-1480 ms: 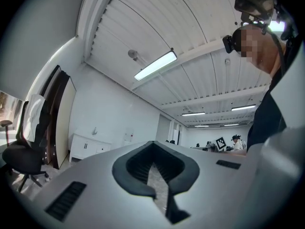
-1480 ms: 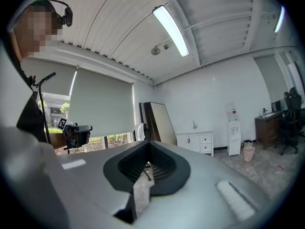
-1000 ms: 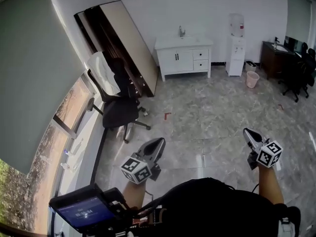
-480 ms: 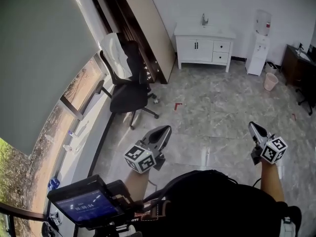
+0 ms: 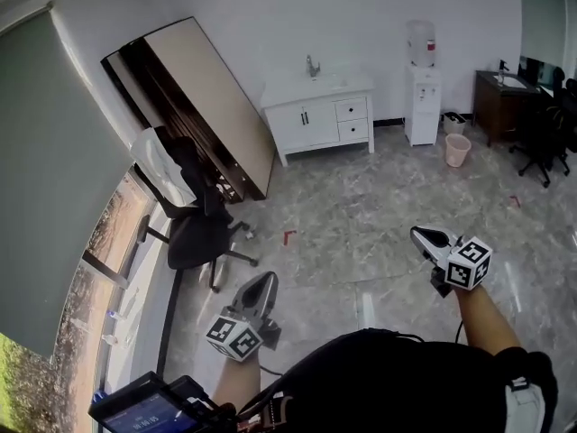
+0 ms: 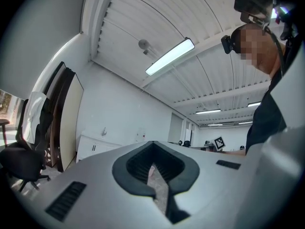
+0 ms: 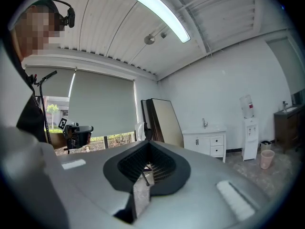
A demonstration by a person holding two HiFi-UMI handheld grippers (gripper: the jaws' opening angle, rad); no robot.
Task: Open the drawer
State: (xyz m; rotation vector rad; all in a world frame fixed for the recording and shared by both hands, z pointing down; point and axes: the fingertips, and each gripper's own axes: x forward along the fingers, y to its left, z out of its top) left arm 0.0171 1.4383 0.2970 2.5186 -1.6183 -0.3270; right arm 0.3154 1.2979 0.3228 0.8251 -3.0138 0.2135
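A white cabinet with a sink and tap stands against the far wall; its two small drawers on the right side are closed. The cabinet also shows in the right gripper view and, small and to the left, in the left gripper view. My left gripper is shut and holds nothing, low over the marble floor, far from the cabinet. My right gripper is shut and empty too, at about the same distance. Each gripper view looks along closed jaws into the room.
A black office chair and large leaning panels stand at the left by the window. A water dispenser, a pink bin and a dark desk are at the right. A red mark lies on the floor.
The whole view has swung as the person moves across the floor. The left gripper sits lower in the picture, the right one higher and further left. Both stay shut and empty.
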